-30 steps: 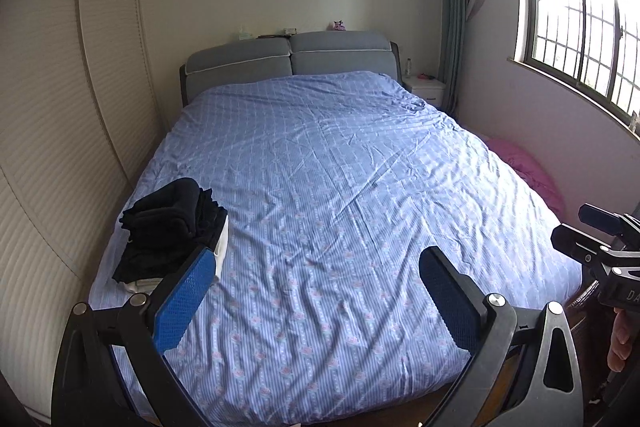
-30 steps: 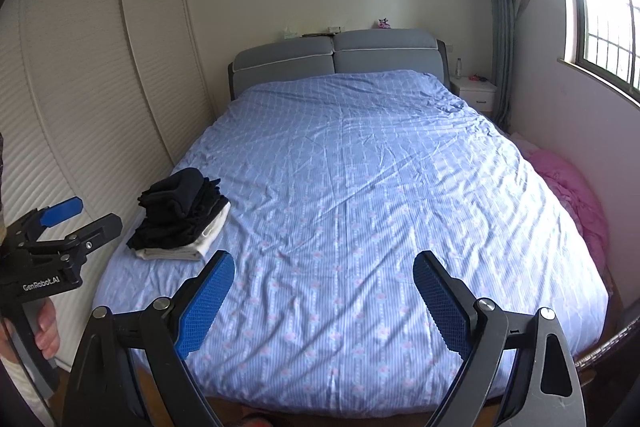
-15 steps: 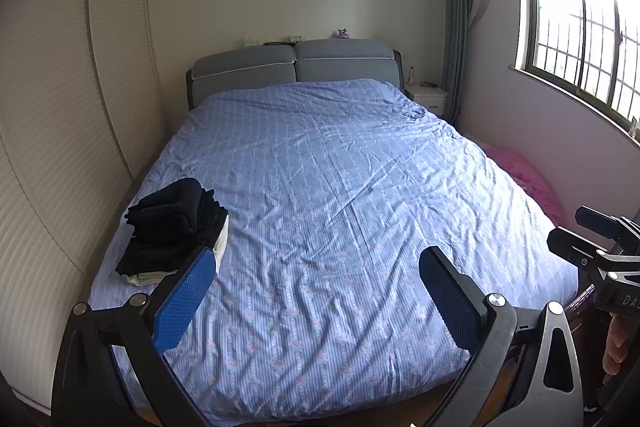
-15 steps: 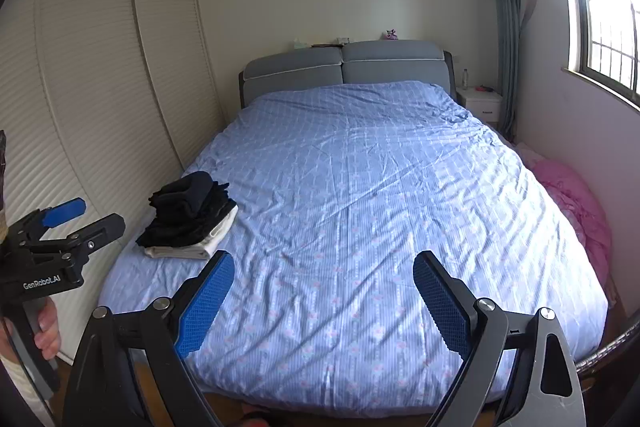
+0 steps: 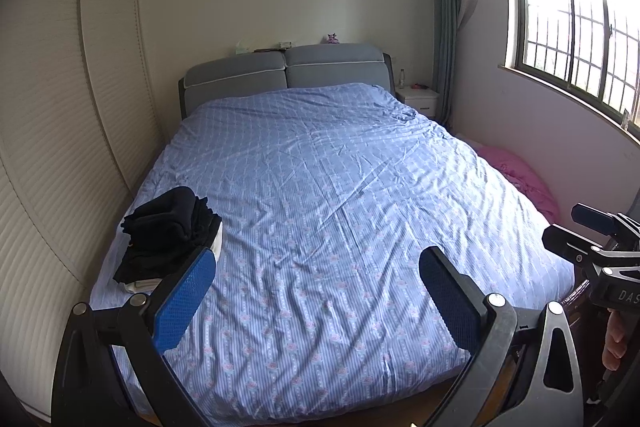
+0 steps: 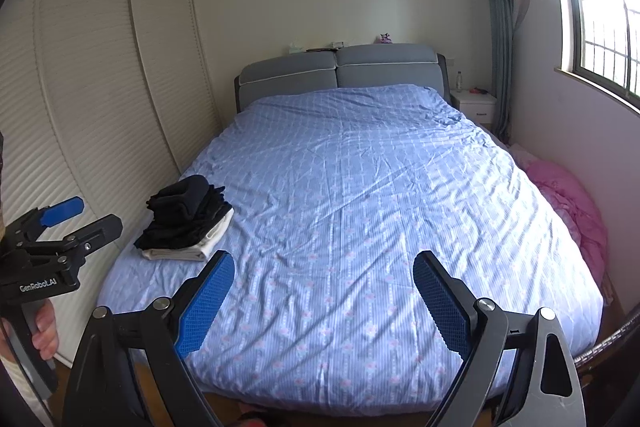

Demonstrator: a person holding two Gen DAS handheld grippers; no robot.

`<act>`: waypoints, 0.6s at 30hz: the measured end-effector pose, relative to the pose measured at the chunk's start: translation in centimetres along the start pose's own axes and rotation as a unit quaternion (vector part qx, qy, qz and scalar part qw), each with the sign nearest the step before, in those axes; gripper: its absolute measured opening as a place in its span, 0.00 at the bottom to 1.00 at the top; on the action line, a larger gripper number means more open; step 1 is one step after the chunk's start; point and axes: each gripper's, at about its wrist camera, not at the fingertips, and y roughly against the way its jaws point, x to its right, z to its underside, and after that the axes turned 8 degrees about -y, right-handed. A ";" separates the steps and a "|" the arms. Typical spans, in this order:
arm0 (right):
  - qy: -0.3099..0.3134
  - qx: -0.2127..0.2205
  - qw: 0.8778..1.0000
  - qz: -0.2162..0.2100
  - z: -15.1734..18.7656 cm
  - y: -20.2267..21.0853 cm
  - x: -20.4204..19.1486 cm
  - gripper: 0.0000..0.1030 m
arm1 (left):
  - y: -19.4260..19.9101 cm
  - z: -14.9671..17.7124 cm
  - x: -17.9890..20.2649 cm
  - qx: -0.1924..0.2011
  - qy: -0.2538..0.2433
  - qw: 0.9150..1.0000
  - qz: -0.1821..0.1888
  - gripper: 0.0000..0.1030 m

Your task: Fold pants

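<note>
A stack of folded dark pants [image 5: 168,231] over a white folded garment lies on the near left corner of the bed [image 5: 340,187]; it also shows in the right wrist view [image 6: 188,223]. My left gripper [image 5: 316,281] is open and empty, held off the foot of the bed. My right gripper [image 6: 324,289] is open and empty beside it. Each gripper shows at the edge of the other's view: the right gripper [image 5: 592,239] and the left gripper [image 6: 68,227].
The bed carries a blue patterned cover [image 6: 360,207] and a grey headboard [image 6: 340,71]. White louvred wardrobe doors [image 6: 100,99] stand left. A pink bundle [image 6: 568,199] lies on the floor right, under the window [image 5: 572,27]. A white nightstand [image 6: 474,103] stands at the back right.
Both grippers have drawn back from the bed and tilted up, so more wall shows. The jaws stay open. The stack has not moved.
</note>
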 end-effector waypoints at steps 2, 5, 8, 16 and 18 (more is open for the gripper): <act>-0.001 0.000 1.000 0.001 0.1 0.1 0.1 0.89 | 0.0 0.0 0.0 -0.001 -0.002 1.000 0.001 1.00; -0.002 0.000 1.000 0.001 0.0 0.1 0.3 0.89 | 0.1 0.0 0.2 0.000 -0.003 1.000 0.001 1.00; 0.000 0.001 1.000 0.001 -0.1 0.2 0.5 0.89 | 0.2 0.0 0.3 0.002 -0.003 1.000 0.004 1.00; -0.001 0.001 1.000 0.004 -0.1 0.2 0.4 0.89 | 0.3 0.0 0.2 0.001 -0.003 1.000 0.006 1.00; -0.002 0.001 1.000 0.006 -0.1 0.3 0.4 0.89 | 0.3 0.0 0.2 0.000 -0.002 1.000 0.006 1.00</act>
